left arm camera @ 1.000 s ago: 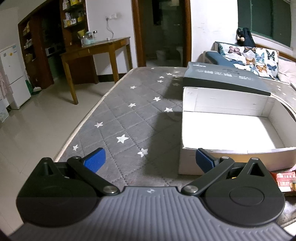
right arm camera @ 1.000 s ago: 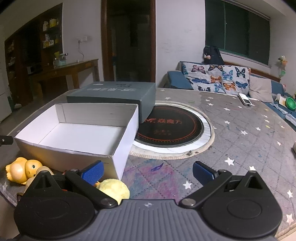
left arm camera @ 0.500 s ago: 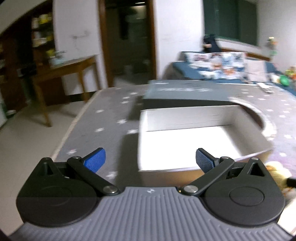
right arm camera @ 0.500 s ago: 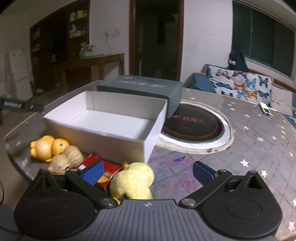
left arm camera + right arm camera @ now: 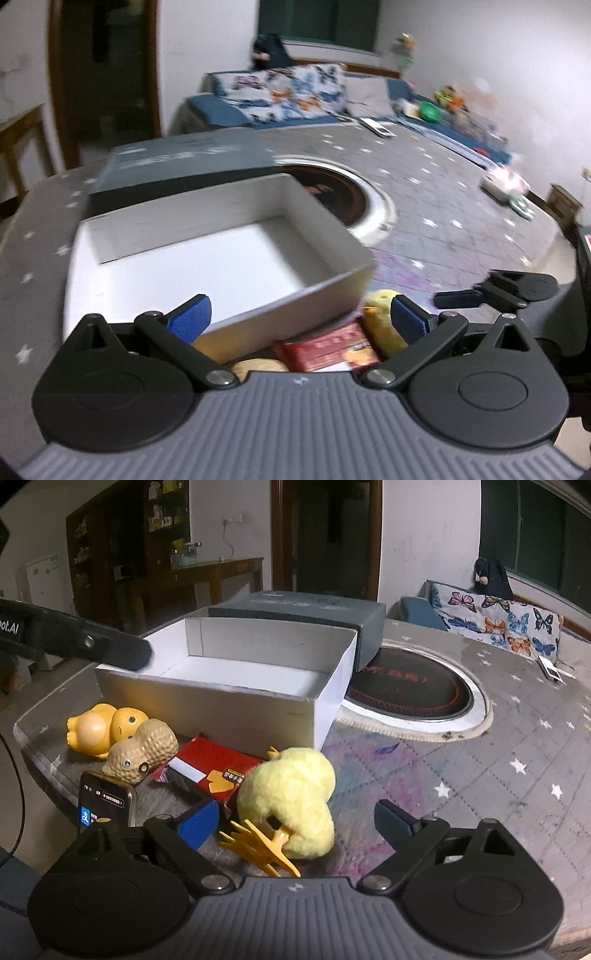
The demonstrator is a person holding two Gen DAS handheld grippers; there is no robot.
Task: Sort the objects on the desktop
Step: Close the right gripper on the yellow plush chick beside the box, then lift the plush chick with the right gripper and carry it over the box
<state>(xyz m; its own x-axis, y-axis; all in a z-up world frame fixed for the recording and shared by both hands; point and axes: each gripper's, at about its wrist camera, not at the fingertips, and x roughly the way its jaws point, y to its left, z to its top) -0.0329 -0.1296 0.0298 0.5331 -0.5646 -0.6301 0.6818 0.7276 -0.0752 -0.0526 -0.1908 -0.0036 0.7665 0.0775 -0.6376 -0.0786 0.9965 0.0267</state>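
Star-quilted table (image 5: 480,775): white box (image 5: 229,679) sits empty; toys lie near its front wall. Yellow plush (image 5: 291,794), judged soft and light, suits a mid-body pinch. Right tool (image 5: 291,821) gapes wide before it; left tool (image 5: 299,317) wide, holding nothing.

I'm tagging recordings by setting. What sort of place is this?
Most likely a home living or dining room: a sofa with butterfly-print cushions sits behind the table, which wears a quilted star-print cover around a built-in round cooktop, and a fridge stands beside dark shelving.
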